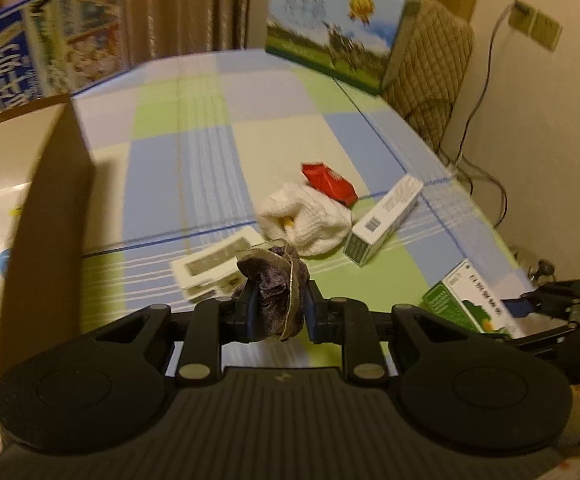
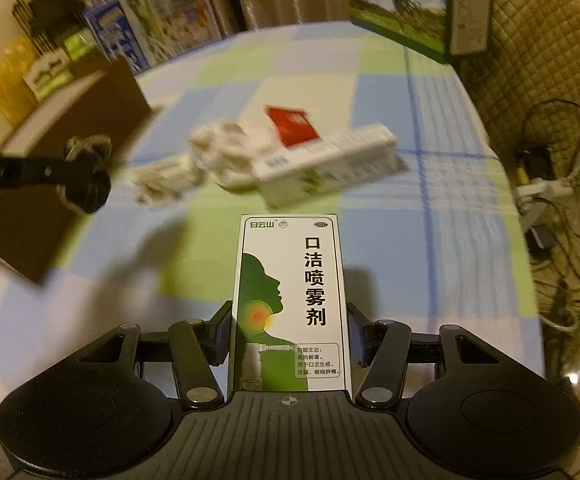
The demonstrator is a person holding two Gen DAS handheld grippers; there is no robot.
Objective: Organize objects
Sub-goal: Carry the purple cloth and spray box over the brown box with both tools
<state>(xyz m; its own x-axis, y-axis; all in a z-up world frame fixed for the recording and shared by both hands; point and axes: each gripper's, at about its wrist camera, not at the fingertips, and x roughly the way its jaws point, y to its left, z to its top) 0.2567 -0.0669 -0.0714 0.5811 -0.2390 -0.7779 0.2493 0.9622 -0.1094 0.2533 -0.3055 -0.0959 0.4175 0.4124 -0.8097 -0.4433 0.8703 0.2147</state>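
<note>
Because both of my claws are loaded while I am carrying them above the checked surface (image 1: 194, 128), the main hazard is losing a load before it reaches the brown cardboard box (image 1: 56, 216).

My left claw (image 1: 276, 308) is pinching the dark fabric scrunchie (image 1: 274, 284) between narrowly set jaws. The scrunchie is soft and bulging above and in front of the fingers, so it is likely to creep out if I am swinging quickly; the motion blur suggests I am moving fast. It is sitting just right of the cardboard box wall, so clipping that wall is a second risk.

My right claw (image 2: 290, 340) is clamping the green-and-white spray carton (image 2: 290, 304) by its lower sides, jaws set to the carton's width. The carton is projecting well forward of the fingers, so it may pivot in the grip. It is lying well right of the cardboard box.

The white knitted glove (image 1: 305, 216), red packet (image 1: 327, 184), long white carton (image 1: 383, 220) and flat white packet (image 1: 214, 264) are lying right of the cardboard box, beneath my path; a low pass may be scattering them.
</note>
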